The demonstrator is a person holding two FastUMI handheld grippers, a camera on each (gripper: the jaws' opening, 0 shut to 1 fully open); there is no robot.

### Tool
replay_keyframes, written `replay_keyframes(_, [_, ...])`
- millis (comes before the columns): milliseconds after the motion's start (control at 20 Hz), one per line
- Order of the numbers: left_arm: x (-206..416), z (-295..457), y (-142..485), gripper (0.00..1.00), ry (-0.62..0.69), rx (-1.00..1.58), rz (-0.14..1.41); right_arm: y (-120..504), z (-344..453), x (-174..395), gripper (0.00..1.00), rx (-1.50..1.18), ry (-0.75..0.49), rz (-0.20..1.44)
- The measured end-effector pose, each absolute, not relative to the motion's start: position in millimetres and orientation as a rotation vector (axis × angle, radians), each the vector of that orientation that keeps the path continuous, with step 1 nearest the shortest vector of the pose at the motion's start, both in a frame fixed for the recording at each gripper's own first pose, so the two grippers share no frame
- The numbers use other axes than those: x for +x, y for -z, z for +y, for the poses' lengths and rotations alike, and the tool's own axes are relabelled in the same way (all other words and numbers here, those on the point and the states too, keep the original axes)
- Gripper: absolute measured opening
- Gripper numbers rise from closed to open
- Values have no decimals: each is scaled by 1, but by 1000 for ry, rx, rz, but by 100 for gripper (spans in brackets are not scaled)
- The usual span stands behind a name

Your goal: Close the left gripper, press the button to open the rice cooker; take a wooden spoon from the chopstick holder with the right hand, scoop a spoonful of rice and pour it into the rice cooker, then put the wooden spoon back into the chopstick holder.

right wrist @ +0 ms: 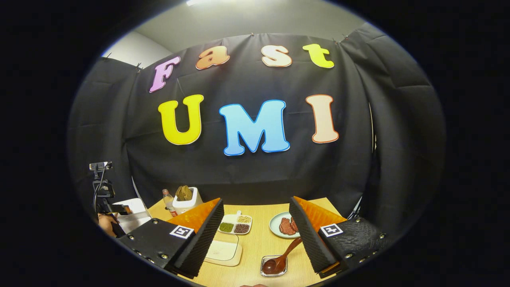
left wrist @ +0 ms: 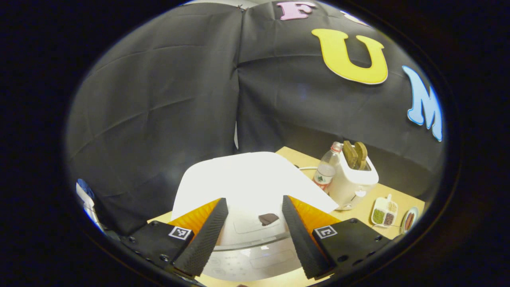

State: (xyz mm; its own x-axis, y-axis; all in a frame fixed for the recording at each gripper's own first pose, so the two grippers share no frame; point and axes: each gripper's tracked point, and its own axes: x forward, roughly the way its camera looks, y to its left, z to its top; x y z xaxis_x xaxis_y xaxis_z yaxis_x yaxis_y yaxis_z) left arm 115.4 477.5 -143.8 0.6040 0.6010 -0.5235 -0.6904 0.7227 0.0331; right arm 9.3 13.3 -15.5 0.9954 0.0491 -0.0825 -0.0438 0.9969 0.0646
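Your left gripper [left wrist: 255, 231] hangs with its fingers spread wide above the white rice cooker [left wrist: 247, 191], whose lid stands raised and bright in the left gripper view; a small dark patch sits on the cooker's top between the fingers. Beside the cooker on the light wooden desk [left wrist: 398, 195] stand a clear plastic bottle [left wrist: 326, 169] and, touching it, a white toaster [left wrist: 352, 179] with brown slices in its slots.

Your right gripper [right wrist: 257, 235] is also wide open and holds nothing. Ahead of it in the right gripper view, the brown wooden spoon [right wrist: 281, 259] rests with its bowl in a small clear square dish [right wrist: 274, 266], handle leaning toward the right finger. Near it lie a shallow cream rectangular tray [right wrist: 223, 251], a white divided dish of grains [right wrist: 235, 225] and a pale green plate with reddish meat [right wrist: 283, 225]. I cannot tell where the chopstick holder is.
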Motion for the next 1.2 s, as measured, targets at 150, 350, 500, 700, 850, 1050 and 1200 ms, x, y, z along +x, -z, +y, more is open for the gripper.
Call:
replay_keyframes(150, [113,474,155,96,-742,-180,564,14,19,6,99,53,-54,87])
replay_keyframes(350, [113,474,155,96,-735,-168,550,16,22,4,99,43,-54,95])
replay_keyframes(500, [111,474,162,99,-726,-164,569,18,25,2,100,49,-57,105])
replay_keyframes(700, [112,472,167,97,-723,-165,569,21,27,-3,100,54,-52,107])
replay_keyframes(850, [112,473,165,97,-715,-150,552,21,25,-7,99,61,-46,101])
replay_keyframes(1050, [111,466,158,97,-665,-103,563,12,16,-9,99,63,-33,77])
replay_keyframes(1200, [115,443,121,96,-591,-83,485,6,7,-9,99,68,-13,59])
